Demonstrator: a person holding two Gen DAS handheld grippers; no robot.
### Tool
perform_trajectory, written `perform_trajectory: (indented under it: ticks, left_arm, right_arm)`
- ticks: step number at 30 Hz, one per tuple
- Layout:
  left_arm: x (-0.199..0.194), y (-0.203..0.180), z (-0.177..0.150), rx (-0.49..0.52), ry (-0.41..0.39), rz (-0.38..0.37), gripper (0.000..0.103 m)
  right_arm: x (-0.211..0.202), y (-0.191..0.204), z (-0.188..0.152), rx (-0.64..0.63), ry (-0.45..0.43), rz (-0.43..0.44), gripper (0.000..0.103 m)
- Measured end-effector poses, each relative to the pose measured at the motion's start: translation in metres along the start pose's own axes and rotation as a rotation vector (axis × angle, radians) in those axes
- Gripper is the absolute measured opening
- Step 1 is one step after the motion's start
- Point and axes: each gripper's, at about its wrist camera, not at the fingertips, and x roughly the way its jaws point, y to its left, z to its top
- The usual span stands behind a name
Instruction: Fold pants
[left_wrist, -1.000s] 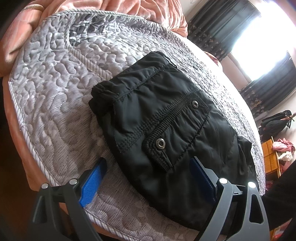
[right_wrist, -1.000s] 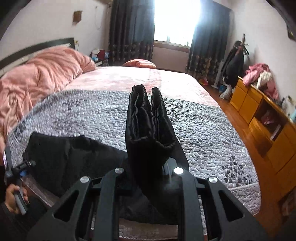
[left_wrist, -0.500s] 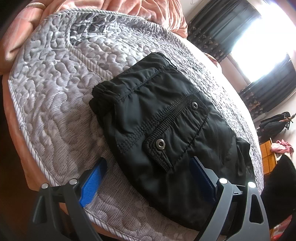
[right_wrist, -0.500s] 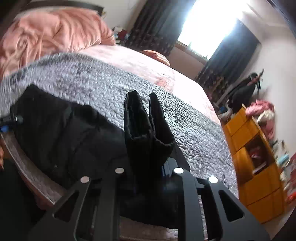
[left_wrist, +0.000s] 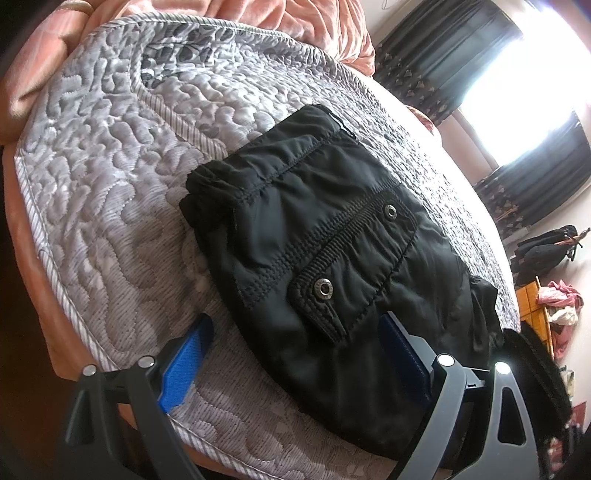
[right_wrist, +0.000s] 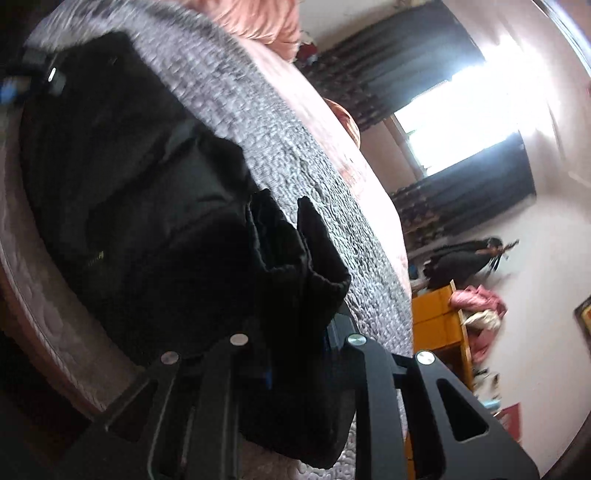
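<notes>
Black pants (left_wrist: 332, 258) lie on the grey quilted bedspread (left_wrist: 110, 184), waistband at the upper left, a snap pocket flap (left_wrist: 325, 291) facing up. My left gripper (left_wrist: 295, 350) is open, straddling the pants' near edge: one blue pad (left_wrist: 188, 350) sits over the quilt, the other (left_wrist: 399, 347) over the fabric. In the right wrist view my right gripper (right_wrist: 295, 354) is shut on the bunched leg ends (right_wrist: 295, 258), which stick up from the jaws just above the pants' body (right_wrist: 147, 206). The cloth hides its pads. The left gripper (right_wrist: 33, 77) shows blurred at the top left.
A pink duvet (left_wrist: 258, 18) is heaped at the head of the bed. The bed's edge (left_wrist: 48, 295) runs close under my left gripper. Dark curtains (right_wrist: 461, 199), a bright window, an orange dresser (right_wrist: 439, 325) and hanging dark clothes (right_wrist: 465, 258) stand beyond the bed.
The right gripper has rolled and dropped toward the pants' body, still holding the leg ends. A dark mass has entered the left wrist view at lower right. The left gripper has stayed put.
</notes>
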Motion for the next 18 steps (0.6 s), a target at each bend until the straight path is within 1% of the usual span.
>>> perform_trajectory:
  ticks: [9,12,13,14,15,17,18]
  left_arm:
    - [0.000,0.001,0.001,-0.002,-0.001,-0.001,0.091]
    - [0.000,0.002,0.001,-0.002,0.000,-0.001,0.091]
    - [0.000,0.002,0.001,-0.001,0.000,-0.001,0.091]
    - [0.000,0.002,0.001,-0.001,0.000,-0.001,0.091]
    - [0.000,0.002,0.001,-0.001,0.000,-0.002,0.091]
    - [0.000,0.003,0.001,-0.003,0.000,-0.002,0.091]
    - [0.000,0.003,0.001,-0.003,0.000,-0.002,0.091]
  right_arm:
    - [0.022,0.053,-0.007,-0.132,0.032,-0.026,0.018]
    - [0.030,0.069,-0.007,-0.157,0.044,-0.007,0.020]
    - [0.031,0.071,-0.008,-0.158,0.045,0.001,0.024]
    - [0.032,0.073,-0.008,-0.153,0.044,0.029,0.032]
    - [0.030,0.074,-0.009,-0.152,0.037,0.058,0.036]
    - [0.021,0.074,-0.009,-0.152,-0.001,0.116,0.059]
    - [0.015,0.073,-0.009,-0.152,-0.025,0.146,0.063]
